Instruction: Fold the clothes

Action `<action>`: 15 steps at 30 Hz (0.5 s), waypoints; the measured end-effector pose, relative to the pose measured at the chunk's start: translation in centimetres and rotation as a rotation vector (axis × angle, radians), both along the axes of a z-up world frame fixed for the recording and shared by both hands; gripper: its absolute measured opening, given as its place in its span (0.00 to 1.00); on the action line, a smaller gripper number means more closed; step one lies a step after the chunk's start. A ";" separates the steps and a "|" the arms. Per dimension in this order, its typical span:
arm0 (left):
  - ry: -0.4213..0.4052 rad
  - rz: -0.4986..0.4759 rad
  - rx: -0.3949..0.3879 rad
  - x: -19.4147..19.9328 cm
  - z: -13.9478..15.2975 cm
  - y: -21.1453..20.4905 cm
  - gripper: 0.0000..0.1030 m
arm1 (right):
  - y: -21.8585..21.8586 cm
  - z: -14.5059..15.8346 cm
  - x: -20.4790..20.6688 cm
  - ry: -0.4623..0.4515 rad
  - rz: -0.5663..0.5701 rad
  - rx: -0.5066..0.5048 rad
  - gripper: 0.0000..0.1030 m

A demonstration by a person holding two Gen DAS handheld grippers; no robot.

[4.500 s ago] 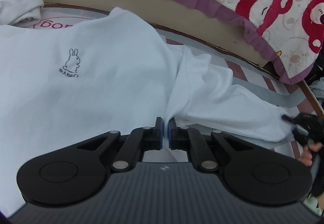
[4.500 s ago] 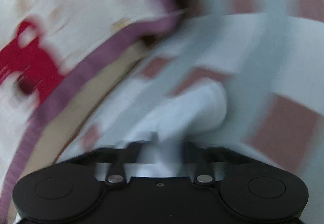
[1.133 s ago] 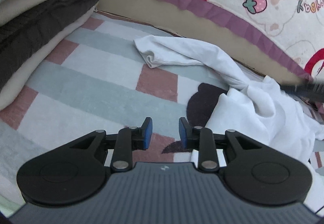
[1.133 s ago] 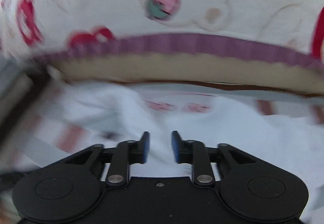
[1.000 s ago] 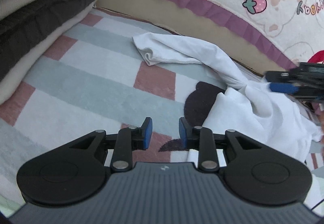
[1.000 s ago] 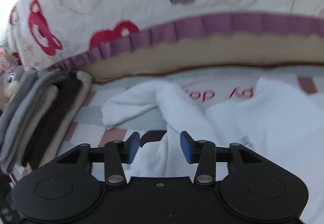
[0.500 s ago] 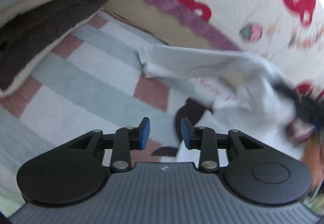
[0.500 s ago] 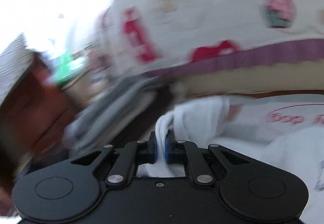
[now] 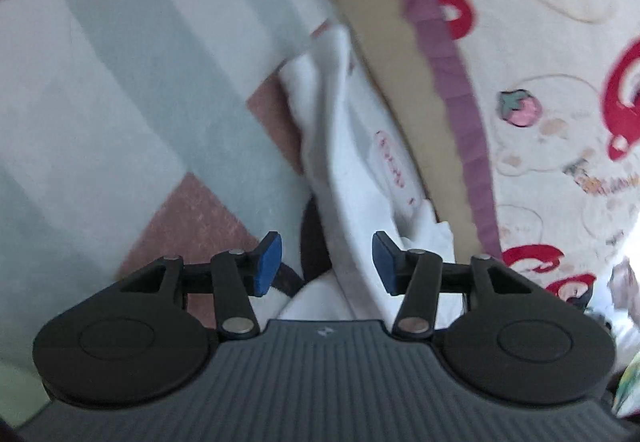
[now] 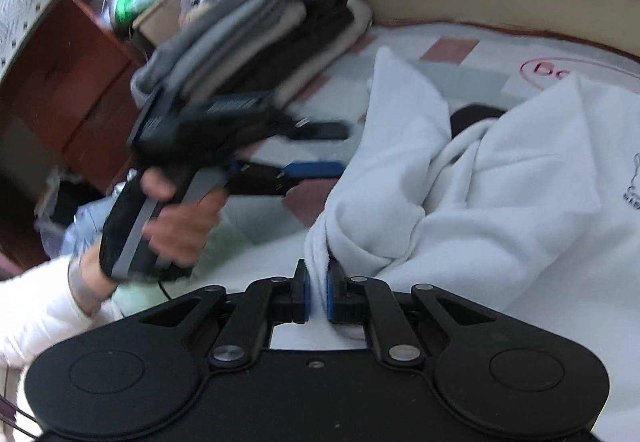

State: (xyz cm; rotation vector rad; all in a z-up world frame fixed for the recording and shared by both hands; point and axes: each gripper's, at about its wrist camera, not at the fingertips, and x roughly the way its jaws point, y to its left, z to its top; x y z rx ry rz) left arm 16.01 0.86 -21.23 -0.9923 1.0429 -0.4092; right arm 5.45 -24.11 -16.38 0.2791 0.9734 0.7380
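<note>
Soft daylight — motion blur, fisheye-warped edges

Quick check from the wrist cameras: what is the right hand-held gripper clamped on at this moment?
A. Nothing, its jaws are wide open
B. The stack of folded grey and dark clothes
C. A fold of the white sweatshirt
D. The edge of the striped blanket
C: in the right wrist view the right hand-held gripper has its blue pads pinched on a bunched fold of the white sweatshirt.

The right claw (image 10: 317,292) has closed on a fold of the white top (image 10: 500,202) and dragged it; the left claw (image 9: 326,262) has just been opening, pads astride the cloth.
</note>
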 end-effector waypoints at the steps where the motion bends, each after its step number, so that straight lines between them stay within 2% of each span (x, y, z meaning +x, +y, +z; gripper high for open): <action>1: 0.007 0.005 -0.022 0.4 -0.4 -0.4 0.49 | 0.3 -0.1 -0.1 0.002 0.012 -0.014 0.10; 4: 0.016 0.026 -0.085 1.5 -1.1 -1.5 0.50 | 0.8 -0.2 -0.5 -0.005 0.056 -0.055 0.10; 6: -0.022 0.018 -0.070 2.2 -0.7 -2.4 0.36 | 0.6 0.2 -0.9 -0.012 0.073 -0.072 0.10; 7: -0.063 0.015 -0.036 2.3 0.1 -2.7 0.05 | 0.5 0.3 -1.1 -0.015 0.081 -0.080 0.10; 8: -0.118 0.013 0.018 2.2 1.4 -3.0 0.01 | 0.4 0.5 -1.4 -0.018 0.090 -0.088 0.10; 12: -0.384 0.040 0.276 0.3 9.5 -3.5 0.01 | -1.0 1.1 -0.4 -0.052 0.004 -0.101 0.14; 13: -0.452 0.058 0.327 -0.4 11.8 -3.4 0.01 | -1.5 1.4 -0.1 -0.066 -0.053 -0.120 0.21; 14: -0.495 0.092 0.331 -0.9 13.6 -2.8 0.01 | -1.9 1.7 0.1 -0.080 -0.117 -0.151 0.31; 15: -0.533 0.134 0.343 -1.4 15.3 -2.1 0.01 | -2.2 2.1 0.4 -0.093 -0.182 -0.185 0.50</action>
